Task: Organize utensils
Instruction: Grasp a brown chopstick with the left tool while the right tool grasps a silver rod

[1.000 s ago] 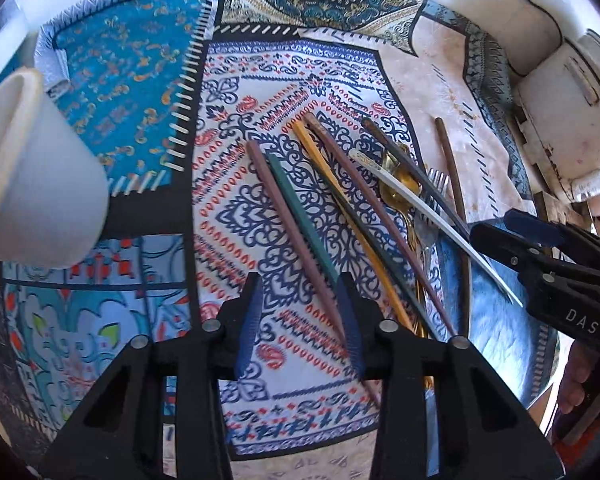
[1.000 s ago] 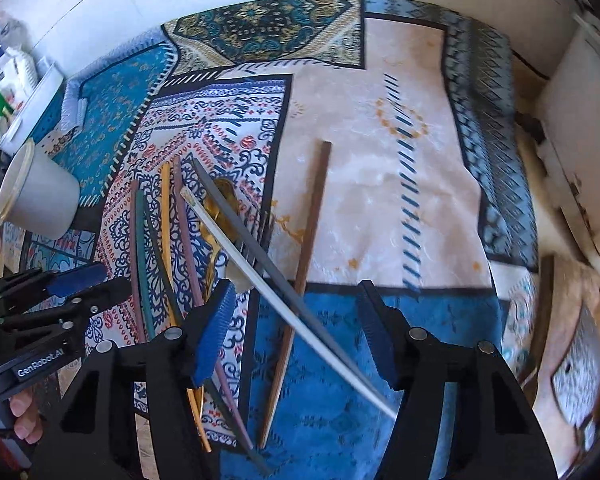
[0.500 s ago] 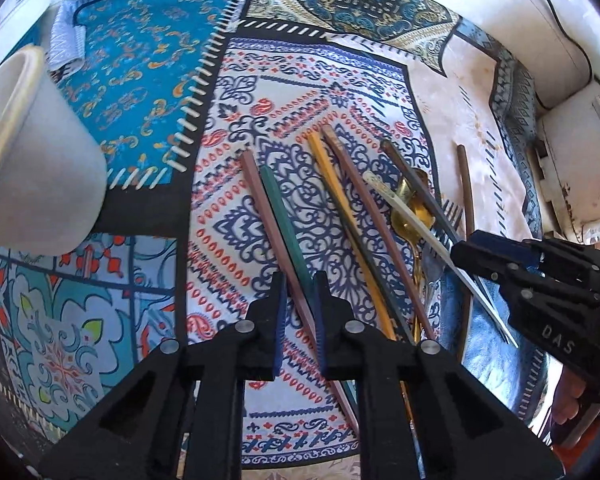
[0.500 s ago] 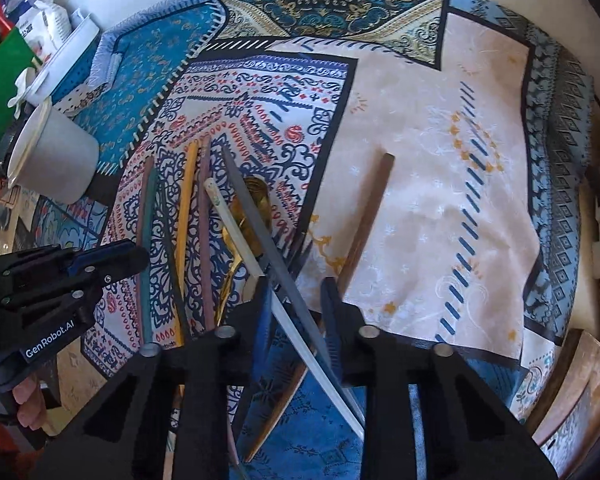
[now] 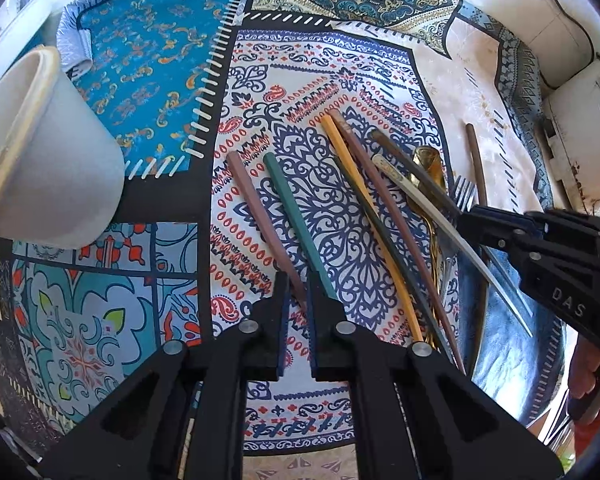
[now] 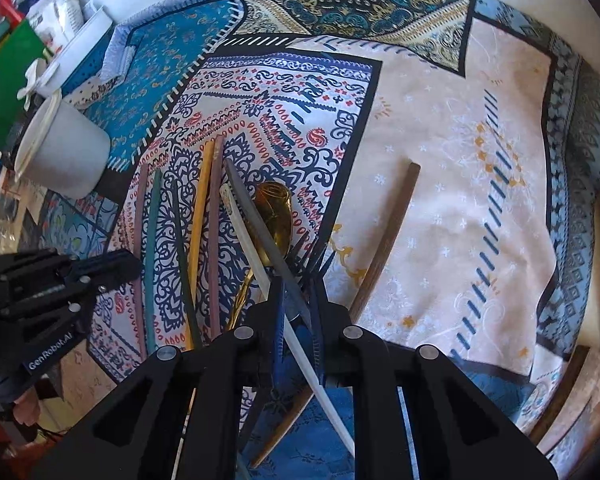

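Several chopsticks, a gold spoon [image 5: 428,168] and a fork [image 5: 462,194] lie on a patterned cloth [image 5: 300,80]. My left gripper [image 5: 298,300] is shut on the pink chopstick [image 5: 256,208] and the green chopstick [image 5: 296,216], whose far ends point away. My right gripper [image 6: 298,304] is shut on a grey chopstick [image 6: 256,216] and a white chopstick [image 6: 240,224], which cross between the jaws. The right gripper also shows in the left wrist view [image 5: 476,220]. A brown chopstick [image 6: 388,236] lies apart to the right. A white cup [image 5: 40,152] stands at the left.
Yellow [image 5: 364,200], mauve [image 5: 384,192] and dark green [image 5: 396,248] chopsticks lie between the two grippers. A green box [image 6: 4,76] and white packages [image 6: 56,12] sit past the cup. A white wall borders the far side.
Both grippers went from wide open to shut. The left one closed on the pink and green chopsticks, the right one on the grey and white chopsticks. Both moved forward slightly.
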The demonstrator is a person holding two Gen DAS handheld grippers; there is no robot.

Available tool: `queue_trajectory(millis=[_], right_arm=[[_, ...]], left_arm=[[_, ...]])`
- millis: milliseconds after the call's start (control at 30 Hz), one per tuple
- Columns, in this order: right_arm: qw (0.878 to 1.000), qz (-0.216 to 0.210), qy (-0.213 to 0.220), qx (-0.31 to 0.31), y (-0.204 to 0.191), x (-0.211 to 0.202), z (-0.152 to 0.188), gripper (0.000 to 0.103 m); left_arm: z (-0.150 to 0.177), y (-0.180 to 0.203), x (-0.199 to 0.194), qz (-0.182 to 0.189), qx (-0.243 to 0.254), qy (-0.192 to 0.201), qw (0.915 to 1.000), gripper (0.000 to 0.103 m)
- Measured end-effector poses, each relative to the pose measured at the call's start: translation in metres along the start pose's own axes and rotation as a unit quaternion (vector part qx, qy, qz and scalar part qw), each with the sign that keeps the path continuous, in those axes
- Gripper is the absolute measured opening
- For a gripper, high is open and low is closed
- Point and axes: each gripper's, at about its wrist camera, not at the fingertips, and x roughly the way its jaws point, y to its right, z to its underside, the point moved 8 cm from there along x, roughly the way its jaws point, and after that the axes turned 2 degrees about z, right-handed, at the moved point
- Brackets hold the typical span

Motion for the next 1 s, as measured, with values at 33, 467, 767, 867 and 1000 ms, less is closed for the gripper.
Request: queue_trajectory(millis=[33, 467, 767, 867, 1000], right_arm=[[1.0, -0.005, 0.0, 0.005, 0.0, -0.001, 0.001, 0.01], [0.999, -0.031, -0.008, 0.028, 0.003, -0.005, 0.009, 0.008], [0.999, -0.024, 0.014, 0.043, 0.008, -0.024, 0.011, 0.002], [0.999, -0.009, 0.02, 0.04, 0.01, -0.027, 0.013, 0.002], [0.999, -0.007, 0.019, 0.03, 0.005, -0.025, 0.013, 0.006]], left_arm=[[-0.001, -0.001, 0.0, 0.001, -0.001, 0.002, 1.0, 0.007], [-0.025, 0.024, 0.015, 0.036, 0.016, -0.004, 0.9992, 0.003], [-0.02, 0.043, -0.002, 0.043, 0.042, 0.019, 0.998, 0.003], [-0.016, 0.044, -0.011, 0.051, 0.046, 0.025, 0.9973, 0.003], [-0.009, 0.039, -0.023, 0.047, 0.05, 0.039, 0.9969, 0.002]])
